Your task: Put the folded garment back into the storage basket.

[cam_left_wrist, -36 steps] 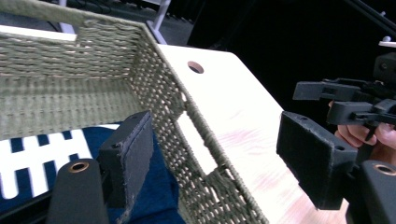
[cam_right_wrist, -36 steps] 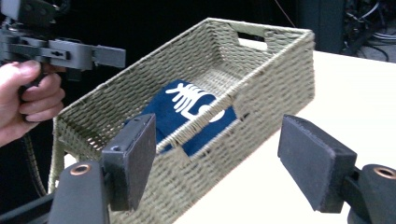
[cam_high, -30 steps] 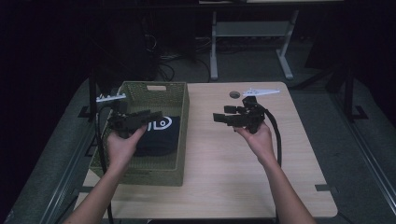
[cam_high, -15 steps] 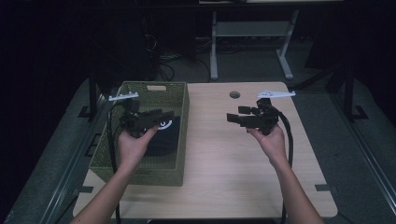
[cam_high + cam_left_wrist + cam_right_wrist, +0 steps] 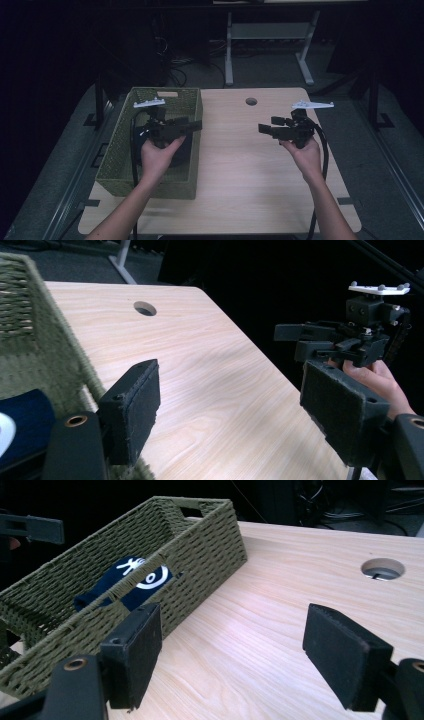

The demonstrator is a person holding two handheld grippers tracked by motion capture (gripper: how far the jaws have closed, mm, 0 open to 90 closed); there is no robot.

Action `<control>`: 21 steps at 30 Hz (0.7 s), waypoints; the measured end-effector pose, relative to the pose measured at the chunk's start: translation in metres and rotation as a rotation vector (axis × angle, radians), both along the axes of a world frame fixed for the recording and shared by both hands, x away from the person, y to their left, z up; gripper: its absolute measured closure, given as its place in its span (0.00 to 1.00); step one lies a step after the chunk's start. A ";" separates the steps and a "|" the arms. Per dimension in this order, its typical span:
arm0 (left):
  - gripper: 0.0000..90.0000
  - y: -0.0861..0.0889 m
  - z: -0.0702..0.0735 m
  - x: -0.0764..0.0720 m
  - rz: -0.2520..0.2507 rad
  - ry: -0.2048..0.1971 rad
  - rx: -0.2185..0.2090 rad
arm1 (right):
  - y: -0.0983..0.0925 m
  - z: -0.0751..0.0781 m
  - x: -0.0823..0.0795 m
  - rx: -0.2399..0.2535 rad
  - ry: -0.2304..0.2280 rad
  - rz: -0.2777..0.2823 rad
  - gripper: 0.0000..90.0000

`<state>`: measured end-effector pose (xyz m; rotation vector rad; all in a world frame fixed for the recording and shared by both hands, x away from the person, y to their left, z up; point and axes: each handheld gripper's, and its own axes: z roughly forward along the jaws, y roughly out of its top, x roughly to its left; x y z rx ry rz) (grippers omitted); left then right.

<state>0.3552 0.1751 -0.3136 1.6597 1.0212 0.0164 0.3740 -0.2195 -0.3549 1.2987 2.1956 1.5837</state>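
Navy cloth (image 5: 131,580) with a white ring print lies folded inside the green woven basket (image 5: 116,150), which sits along the left edge of the tabletop (image 5: 240,185). We judge the placing step done: the cloth rests in the basket and neither claw grips it. Working near to far, our left gripper (image 5: 196,125) hovers above the basket, over its right wall; its jaws have just been opening and nothing sits between the pads (image 5: 131,407). Our right gripper (image 5: 264,129) hangs over the bare right half of the tabletop, jaws likewise just opened and released, empty. Beyond it, near the far edge, sits the cable hole (image 5: 251,101). What remains appears to be withdrawal only.
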 end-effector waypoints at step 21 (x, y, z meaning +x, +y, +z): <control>0.26 -0.046 -0.002 0.002 -0.066 -0.013 -0.011 | -0.044 -0.014 -0.011 -0.035 0.030 -0.060 0.25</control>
